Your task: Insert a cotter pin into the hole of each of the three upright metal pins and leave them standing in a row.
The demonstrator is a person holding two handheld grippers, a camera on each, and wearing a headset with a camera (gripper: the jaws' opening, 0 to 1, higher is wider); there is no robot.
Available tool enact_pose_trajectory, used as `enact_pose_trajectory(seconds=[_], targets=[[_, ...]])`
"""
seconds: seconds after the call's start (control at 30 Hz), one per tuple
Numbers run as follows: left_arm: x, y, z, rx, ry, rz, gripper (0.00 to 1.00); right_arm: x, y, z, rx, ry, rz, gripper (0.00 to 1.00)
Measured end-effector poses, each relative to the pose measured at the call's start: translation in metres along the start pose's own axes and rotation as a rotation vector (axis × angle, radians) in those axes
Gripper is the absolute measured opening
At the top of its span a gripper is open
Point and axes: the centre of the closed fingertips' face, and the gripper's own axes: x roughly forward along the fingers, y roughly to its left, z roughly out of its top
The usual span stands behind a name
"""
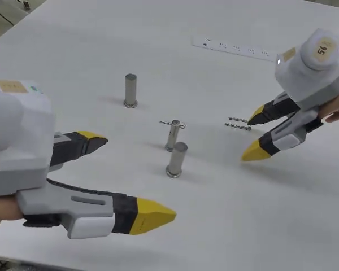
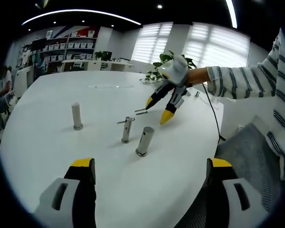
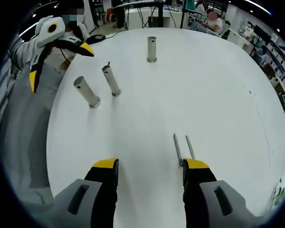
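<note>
Your right gripper is spread and empty. Two loose cotter pins lie flat at its one o'clock, just beside one jaw tip, long axes pointing straight ahead. Your left gripper, also spread, is well apart.

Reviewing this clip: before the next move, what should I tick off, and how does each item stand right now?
1. Far pin, middle pin and near pin upright: ok.
2. Cotter pin through the middle pin: ok.
3. Far pin and near pin fitted: not ok, neither has one.
4. Loose cotter pins on the table by the right tool: ok, two there.
5. Right tool open and empty: ok.
6. Left tool open, clear of the pins: ok.
</note>
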Motion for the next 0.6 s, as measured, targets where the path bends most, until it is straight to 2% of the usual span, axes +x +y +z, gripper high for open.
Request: enact_pose_trajectory(seconds=[0.13, 0.33, 0.6], targets=[[0.0, -0.001, -0.001, -0.003, 0.002, -0.003, 0.94, 0.004, -0.006, 0.002, 0.011, 0.004, 0.017, 0.53], [0.001, -0.002, -0.001, -0.013, 0.004, -0.008, 0.93, 0.009, -0.015, 0.0, 0.022, 0.039, 0.012, 0.53], [0.0, 0.0, -0.002, -0.02, 0.01, 0.001, 0.93, 0.01, -0.018, -0.002, 0.009, 0.068, 0.02, 0.44]])
